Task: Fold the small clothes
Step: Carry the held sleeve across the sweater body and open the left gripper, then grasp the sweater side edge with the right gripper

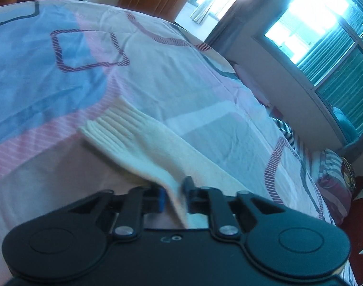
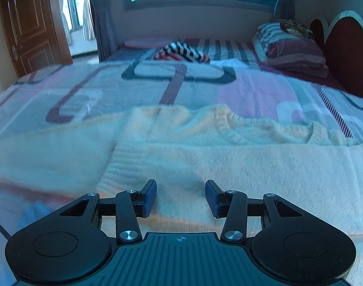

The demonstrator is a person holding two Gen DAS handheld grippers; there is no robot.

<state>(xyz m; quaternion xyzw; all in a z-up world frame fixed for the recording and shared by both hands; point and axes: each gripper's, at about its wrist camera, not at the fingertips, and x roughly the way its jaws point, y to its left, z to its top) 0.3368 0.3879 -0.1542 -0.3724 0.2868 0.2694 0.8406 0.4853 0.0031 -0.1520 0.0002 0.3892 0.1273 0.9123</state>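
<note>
Sweater (image 2: 205, 157): a cream knitted garment with a soft, fuzzy surface, lying spread across the bed cover (image 2: 253, 90) in the right wrist view. Its ribbed neckline (image 2: 229, 124) forms a curved band at the far edge, and a ribbed sleeve cuff lies folded over the body at the left. In the left wrist view a sleeve (image 1: 157, 147) of the same knit runs forward from the gripper and ends in a ribbed cuff (image 1: 109, 121) with parallel raised ridges; this cuff rests on the cover.

Bed cover: thin, lightly wrinkled woven fabric printed with large blue, pink and pale grey blocks and with rounded outlines in dark and striped bands. No readable writing or brand mark appears on the fabric or on either tool.

Left gripper (image 1: 174, 195): black hard-plastic linkage with blue pads. The jaws are clenched on the near part of the sleeve, which passes between them and stands slightly raised off the cover.

Right gripper (image 2: 181, 197): same construction, with a ribbed black housing and ridged blue pads (image 2: 149, 197). The jaws are released and spread apart, holding nothing, positioned low over the near portion of the sweater.
</note>
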